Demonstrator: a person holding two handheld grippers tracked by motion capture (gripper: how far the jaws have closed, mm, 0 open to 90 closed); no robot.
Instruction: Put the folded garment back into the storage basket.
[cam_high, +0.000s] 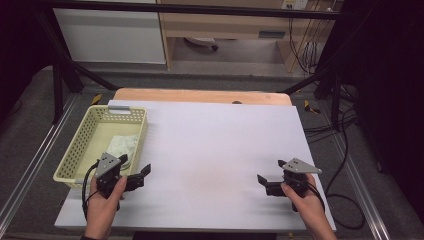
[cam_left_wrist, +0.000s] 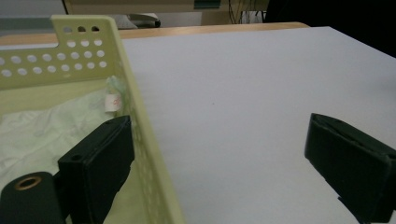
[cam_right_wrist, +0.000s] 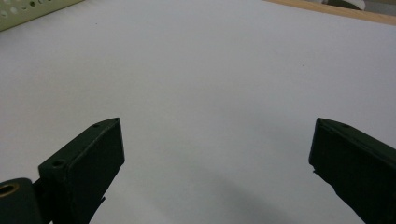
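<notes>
Two grippers sit in my hands over the white desk (cam_high: 215, 150), and I go from the left side across to the right. Farthest left stands the pale yellow basket (cam_high: 75, 150), a perforated plastic one with a handle cut-out in its far wall, resting on the desk's left edge. Inside it lies a crumpled pale green-white bag (cam_high: 122, 145) on the basket floor, toward the right wall; in the left gripper view the same bag (cam_left_wrist: 46, 130) spreads under my left jaw, with a small white tag near the basket's right wall (cam_left_wrist: 135, 116).

My left gripper (cam_high: 141, 176) hovers at the near right corner of the basket, its grey plate above the rim, jaws spread wide apart and holding nothing. In the left gripper view its one jaw hangs over the inside of the basket and the other over bare desk, so the basket wall runs between them; I cannot tell whether either jaw touches it.

Across a wide stretch of bare white desk comes my right gripper (cam_high: 270, 181), well apart from the basket and the bag. Its jaws also stand wide apart, empty, pointing toward the left across the desk, with plain white surface (cam_right_wrist: 210, 93) between them
</notes>
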